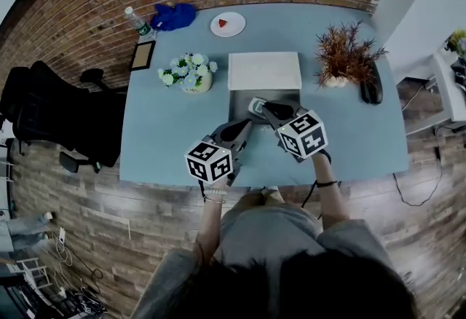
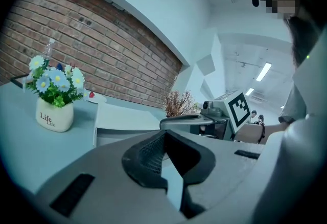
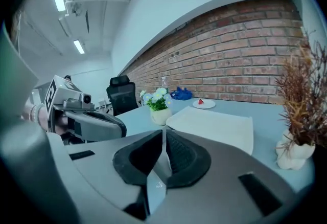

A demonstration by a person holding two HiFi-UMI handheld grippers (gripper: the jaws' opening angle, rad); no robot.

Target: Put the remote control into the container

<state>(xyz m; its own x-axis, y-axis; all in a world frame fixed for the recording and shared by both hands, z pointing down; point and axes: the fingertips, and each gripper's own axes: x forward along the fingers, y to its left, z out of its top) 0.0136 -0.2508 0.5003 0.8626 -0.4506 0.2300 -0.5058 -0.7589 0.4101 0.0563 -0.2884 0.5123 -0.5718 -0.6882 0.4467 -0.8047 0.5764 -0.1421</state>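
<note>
Right gripper (image 1: 263, 108) clenched on the remote control (image 1: 255, 105) (seen edge-on); left gripper (image 1: 246, 127), which we read closed and empty, beside it.

"Life" on flowerpot (image 2: 53, 115) (white one)

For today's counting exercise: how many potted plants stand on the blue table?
2. A white pot of flowers stands left of centre; a dried brown plant stands nearer the right end. None looks hidden.
</note>
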